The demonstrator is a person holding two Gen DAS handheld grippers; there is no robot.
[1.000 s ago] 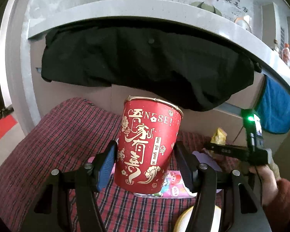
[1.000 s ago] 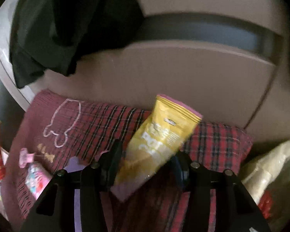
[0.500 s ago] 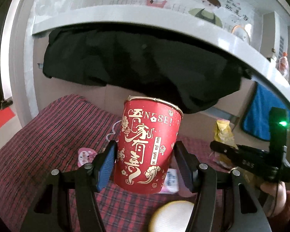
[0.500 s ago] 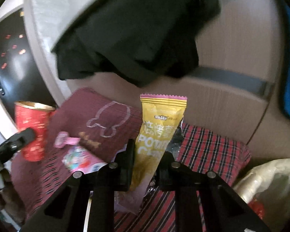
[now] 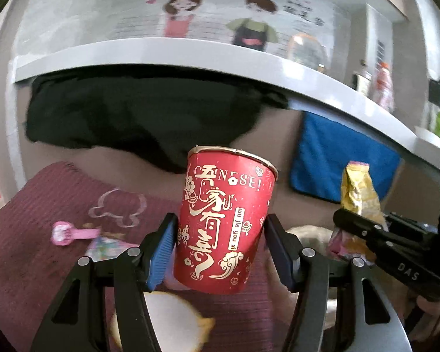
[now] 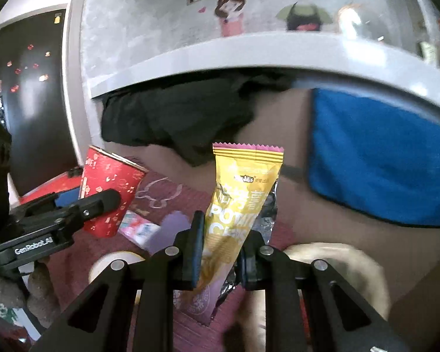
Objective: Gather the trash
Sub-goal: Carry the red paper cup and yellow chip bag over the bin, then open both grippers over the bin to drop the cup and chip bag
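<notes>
My left gripper (image 5: 220, 248) is shut on a red paper cup (image 5: 224, 220) with gold lettering and holds it upright above the plaid seat cover (image 5: 29, 249). The cup also shows at the left of the right wrist view (image 6: 110, 196). My right gripper (image 6: 221, 253) is shut on a yellow potato chip bag (image 6: 237, 205) and holds it upright in the air. The bag shows at the right of the left wrist view (image 5: 356, 196). A pink spoon (image 5: 70, 233) and a colourful wrapper (image 5: 108, 246) lie on the cover.
A black cloth (image 5: 138, 117) and a blue cloth (image 5: 337, 161) hang from a grey ledge (image 5: 190, 55) behind the seat. A round white lid (image 5: 167, 319) lies below the cup. A beige bag (image 6: 346, 267) sits at the right.
Both grippers have risen and swung right with their loads. The blue cloth and the wall cartoon have come into view. The right gripper has closed tighter on the chip bag.
</notes>
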